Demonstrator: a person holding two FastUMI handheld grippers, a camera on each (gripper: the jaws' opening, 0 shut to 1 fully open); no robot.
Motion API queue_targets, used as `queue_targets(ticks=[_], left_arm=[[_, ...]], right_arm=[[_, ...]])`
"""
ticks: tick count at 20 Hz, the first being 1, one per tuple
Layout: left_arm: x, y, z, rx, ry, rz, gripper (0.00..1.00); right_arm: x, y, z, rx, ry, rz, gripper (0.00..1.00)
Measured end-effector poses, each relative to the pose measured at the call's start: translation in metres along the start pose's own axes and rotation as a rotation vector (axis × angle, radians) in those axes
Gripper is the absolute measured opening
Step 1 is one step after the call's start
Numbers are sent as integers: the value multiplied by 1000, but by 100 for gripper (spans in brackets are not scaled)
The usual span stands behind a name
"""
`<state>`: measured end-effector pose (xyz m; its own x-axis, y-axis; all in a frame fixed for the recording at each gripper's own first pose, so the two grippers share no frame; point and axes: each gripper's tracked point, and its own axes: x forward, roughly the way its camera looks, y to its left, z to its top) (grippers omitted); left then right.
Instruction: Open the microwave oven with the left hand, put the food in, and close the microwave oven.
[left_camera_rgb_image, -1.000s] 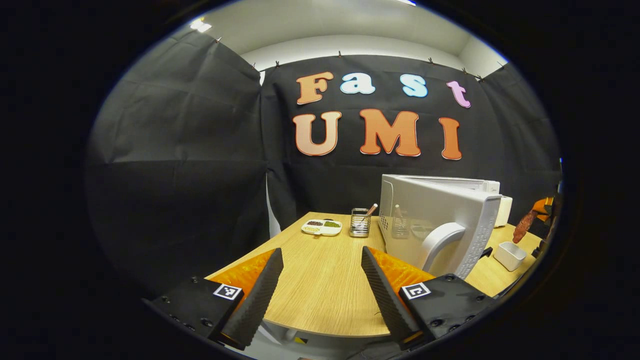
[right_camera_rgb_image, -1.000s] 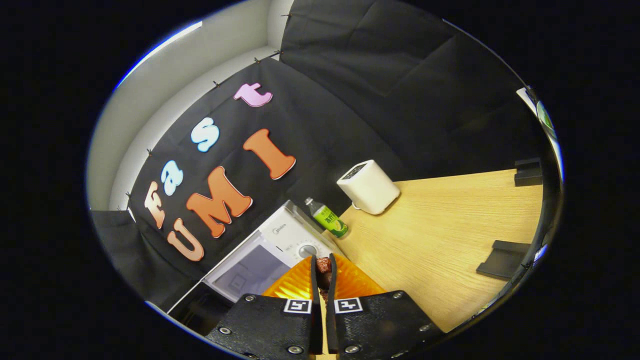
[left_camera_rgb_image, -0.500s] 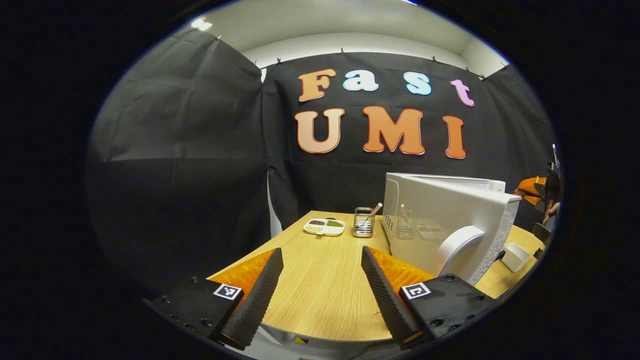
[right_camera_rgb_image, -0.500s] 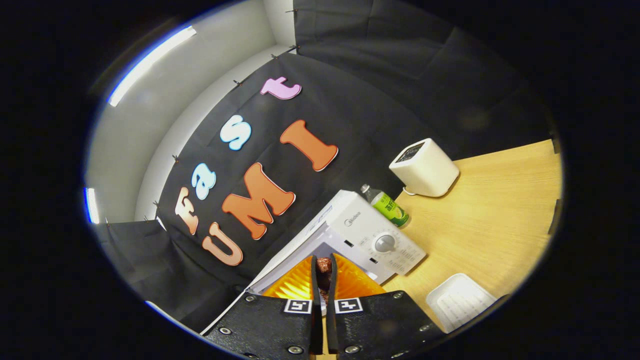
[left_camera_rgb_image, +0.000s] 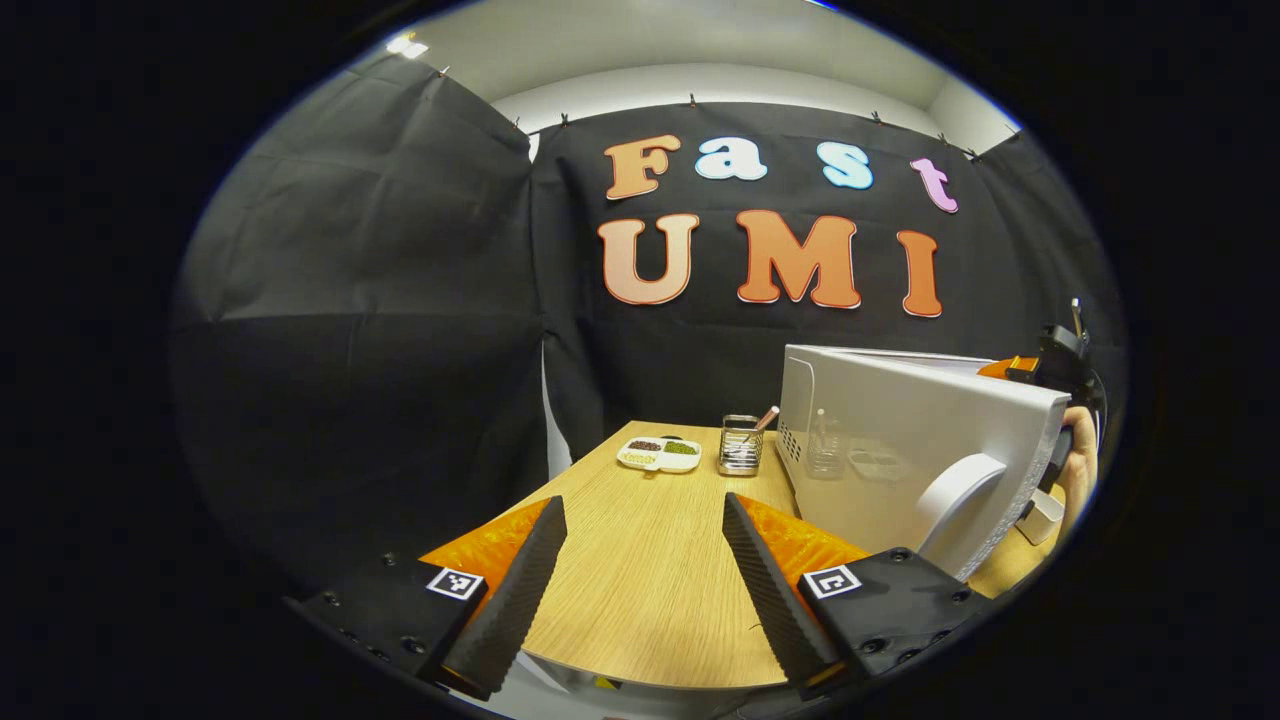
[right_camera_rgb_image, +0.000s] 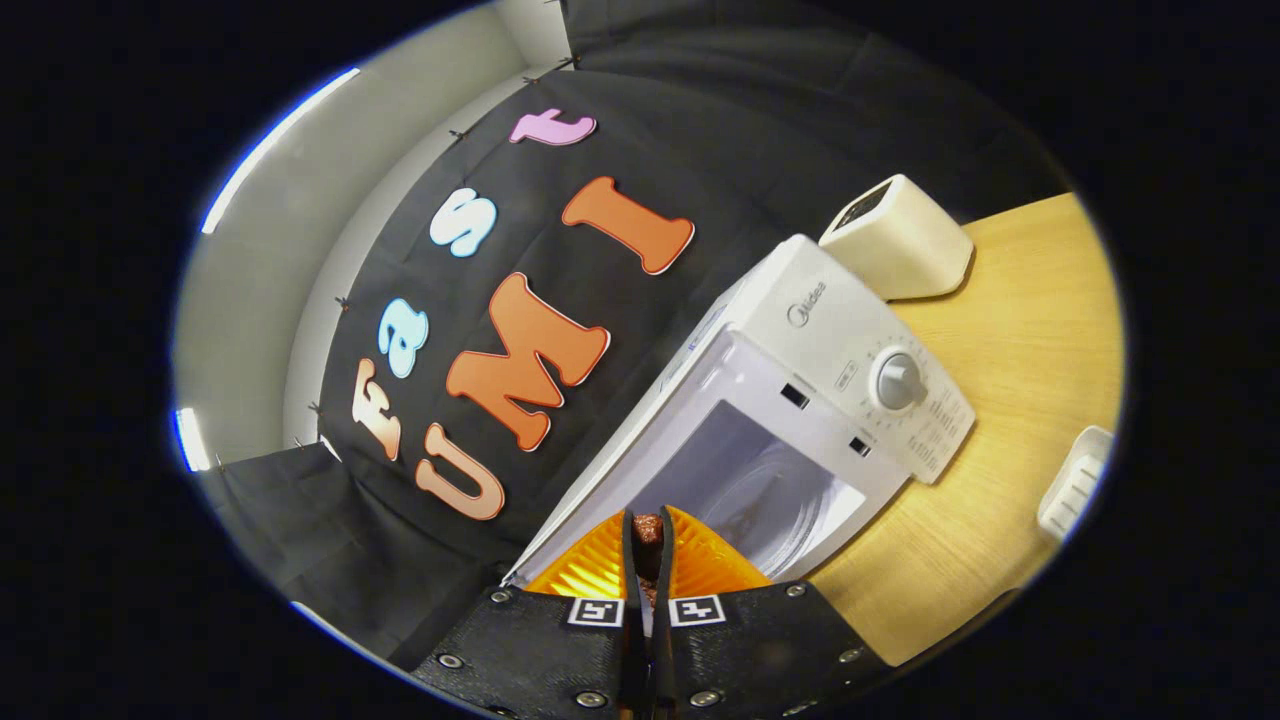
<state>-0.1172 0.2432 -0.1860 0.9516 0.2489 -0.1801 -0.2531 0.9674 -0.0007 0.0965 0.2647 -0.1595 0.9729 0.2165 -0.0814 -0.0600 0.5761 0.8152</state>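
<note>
In the left gripper view, the left gripper (left_camera_rgb_image: 640, 570) hangs over the near edge of the wooden worktop (left_camera_rgb_image: 650, 590), its jaws spread wide with nothing between them. To its right the white microwave oven (left_camera_rgb_image: 880, 420) stands with its door (left_camera_rgb_image: 930, 450) swung open toward the camera, the curved handle (left_camera_rgb_image: 950, 500) at the near edge. Farther back on the worktop lie a white divided dish (left_camera_rgb_image: 658, 454) of small foods and, just to its right, a wire utensil holder (left_camera_rgb_image: 740, 446). Past the door's right edge a hand (left_camera_rgb_image: 1078, 465) holds the other gripper.

In the right gripper view, the right gripper (right_camera_rgb_image: 646, 540) has its jaws closed on a reddish-brown piece of food (right_camera_rgb_image: 648, 528), which sits just in front of the oven's open cavity (right_camera_rgb_image: 760, 490). The control panel with its round dial (right_camera_rgb_image: 897, 379) is to the right of the cavity. A white boxy appliance (right_camera_rgb_image: 895, 240) stands beyond the oven, and a white tray (right_camera_rgb_image: 1075, 485) lies at the far right on the worktop.
</note>
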Motion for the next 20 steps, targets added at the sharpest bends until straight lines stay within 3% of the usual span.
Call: queue_targets(ticks=[3, 9, 16, 20], left_arm=[[7, 5, 0, -12, -2, 9, 99], [24, 18, 1, -7, -1, 32, 100], [27, 18, -3, -11, 5, 33, 100], [28, 12, -3, -4, 11, 21, 98]], right_arm=[[31, 3, -13, 28, -46, 6, 2], [88, -14, -53, 46, -56, -55, 2], [123, -44, -65, -40, -59, -146, 3], [127, -55, -63, -181, -27, -200, 17]])
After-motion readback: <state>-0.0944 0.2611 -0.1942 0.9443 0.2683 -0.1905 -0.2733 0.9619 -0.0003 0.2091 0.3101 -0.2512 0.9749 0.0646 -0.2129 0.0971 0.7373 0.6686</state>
